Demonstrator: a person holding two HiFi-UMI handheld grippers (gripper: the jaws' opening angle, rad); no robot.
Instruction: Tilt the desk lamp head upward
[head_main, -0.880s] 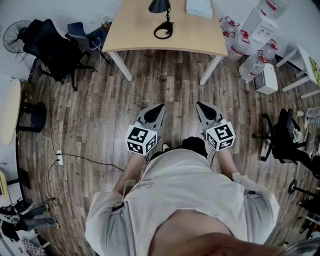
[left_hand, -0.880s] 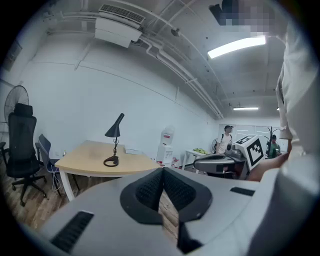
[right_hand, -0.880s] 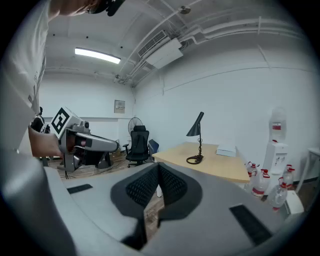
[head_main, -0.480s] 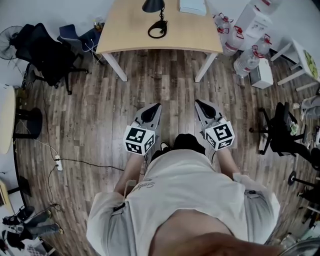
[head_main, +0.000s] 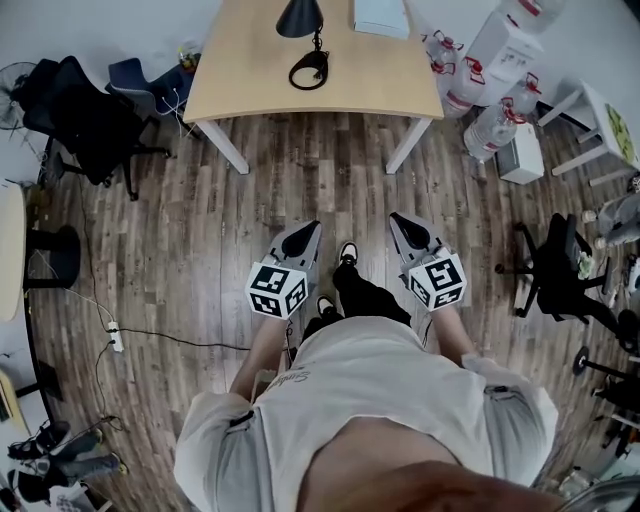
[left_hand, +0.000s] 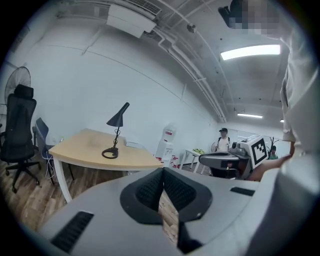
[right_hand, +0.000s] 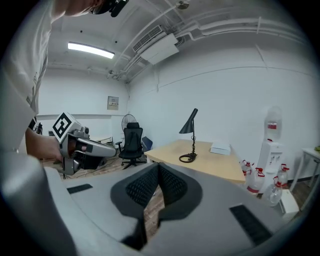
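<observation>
A black desk lamp stands far ahead on the light wooden desk (head_main: 250, 75); its cone head (head_main: 299, 16) points down over a ring-shaped base (head_main: 308, 70). In the left gripper view the lamp head (left_hand: 118, 118) and base (left_hand: 110, 152) sit left of centre. The right gripper view has the lamp head (right_hand: 189, 123) and base (right_hand: 188, 158) just right of centre. My left gripper (head_main: 314, 227) and right gripper (head_main: 396, 217) are held side by side over the wooden floor, well short of the desk. Both are shut with nothing between the pads.
A white box (head_main: 380, 16) lies on the desk right of the lamp. A black office chair (head_main: 90, 100) stands left of the desk. Several water bottles (head_main: 490, 95) crowd its right side, and another chair (head_main: 560, 265) is at the right. A power strip (head_main: 118, 318) lies on the floor at left.
The person has stepped toward the desk, and one foot now shows between the grippers. The desk and lamp sit slightly lower in the head view. Both grippers stay shut.
</observation>
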